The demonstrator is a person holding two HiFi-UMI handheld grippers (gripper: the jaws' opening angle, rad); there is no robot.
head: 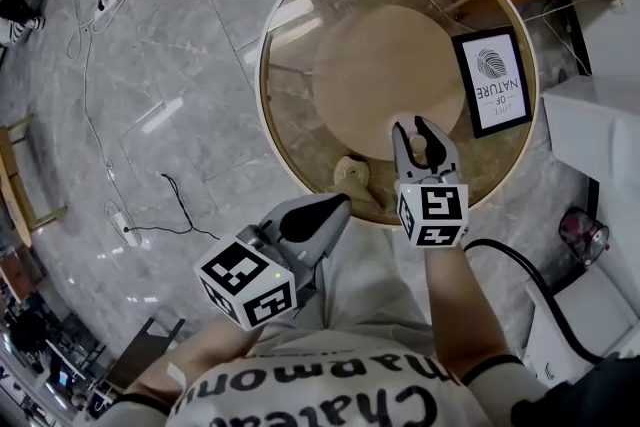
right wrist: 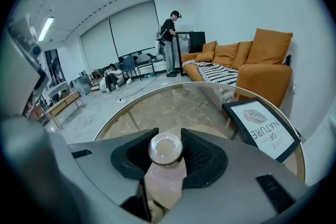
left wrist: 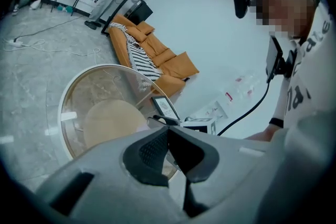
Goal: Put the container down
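Container (right wrist: 165,149) clamped in right claw (head: 421,133) over glass worktop (head: 300,150), framed print (head: 492,82) near on right; roughly upright, cap up. Left claw (left wrist: 168,136) closed.

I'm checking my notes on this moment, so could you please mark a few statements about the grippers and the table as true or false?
1. The right gripper holds the container. True.
2. The left gripper has its jaws wide apart. False: the jaws are together, with nothing between them.
3. The print lies on the floor. False: it is on the table.
4. The table is round with a glass top. True.
5. The sofa is orange. True.
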